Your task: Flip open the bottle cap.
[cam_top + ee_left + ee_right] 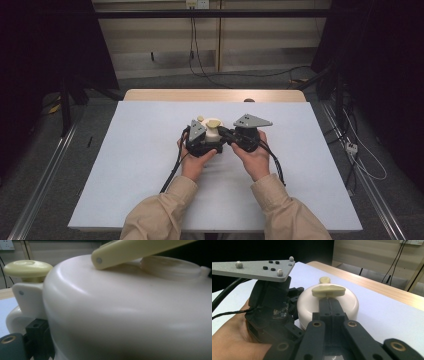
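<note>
1. Cream plastic makes up the pot [214,134], a squat round vessel that stands near the middle of the bench [125,165], on its white sheet, between the two grippers.
2. Its domed lid carries a pale yellow bar handle [328,290] across the top, and a yellow knob [28,268] sits on a bracket at the pot's far side.
3. In the right gripper view, the right gripper [329,299] has its jaws pressed together, flat against each other with no gap. Their tips lie on the lid and reach just under the bar handle; whether they pinch anything there I cannot tell.
4. The left gripper [200,137] sits hard against the pot's side, held by the left hand [192,162]. In the left gripper view the pot wall is right up against the camera, with one black jaw showing at the lower left beside the bracket. Whether these jaws are spread or clamped I cannot tell.
5. The right hand [255,160] holds its gripper at the pot's right, grey plate on top.
6. Both sleeves are tan.
</note>
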`<act>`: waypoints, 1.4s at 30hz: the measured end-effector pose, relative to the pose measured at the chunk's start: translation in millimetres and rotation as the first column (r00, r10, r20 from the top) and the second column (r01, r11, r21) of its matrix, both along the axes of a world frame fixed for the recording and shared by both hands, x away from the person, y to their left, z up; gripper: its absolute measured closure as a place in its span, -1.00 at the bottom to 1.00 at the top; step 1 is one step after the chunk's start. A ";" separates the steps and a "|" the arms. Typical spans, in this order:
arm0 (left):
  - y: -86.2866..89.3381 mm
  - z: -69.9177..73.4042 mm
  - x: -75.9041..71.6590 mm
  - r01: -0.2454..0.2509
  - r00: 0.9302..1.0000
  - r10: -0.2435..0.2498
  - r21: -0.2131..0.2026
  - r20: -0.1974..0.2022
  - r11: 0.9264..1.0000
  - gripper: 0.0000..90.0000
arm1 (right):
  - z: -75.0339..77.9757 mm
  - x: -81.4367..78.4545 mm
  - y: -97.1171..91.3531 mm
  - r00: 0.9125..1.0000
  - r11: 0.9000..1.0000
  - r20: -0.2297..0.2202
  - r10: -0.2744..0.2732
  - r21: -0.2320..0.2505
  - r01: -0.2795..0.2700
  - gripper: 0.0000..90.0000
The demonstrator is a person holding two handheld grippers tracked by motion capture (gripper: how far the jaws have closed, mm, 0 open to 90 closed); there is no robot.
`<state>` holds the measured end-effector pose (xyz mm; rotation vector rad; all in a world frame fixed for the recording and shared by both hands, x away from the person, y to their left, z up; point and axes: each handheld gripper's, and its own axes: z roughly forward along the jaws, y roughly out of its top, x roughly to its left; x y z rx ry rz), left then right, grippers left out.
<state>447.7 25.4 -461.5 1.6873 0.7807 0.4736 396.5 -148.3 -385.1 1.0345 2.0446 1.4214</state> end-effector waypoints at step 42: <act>-0.5 0.0 -0.2 -0.003 1.000 0.003 -0.002 0.000 1.000 -0.86 | 10.3 6.9 7.8 0.999 1.000 0.032 0.004 0.009 -0.005 1.00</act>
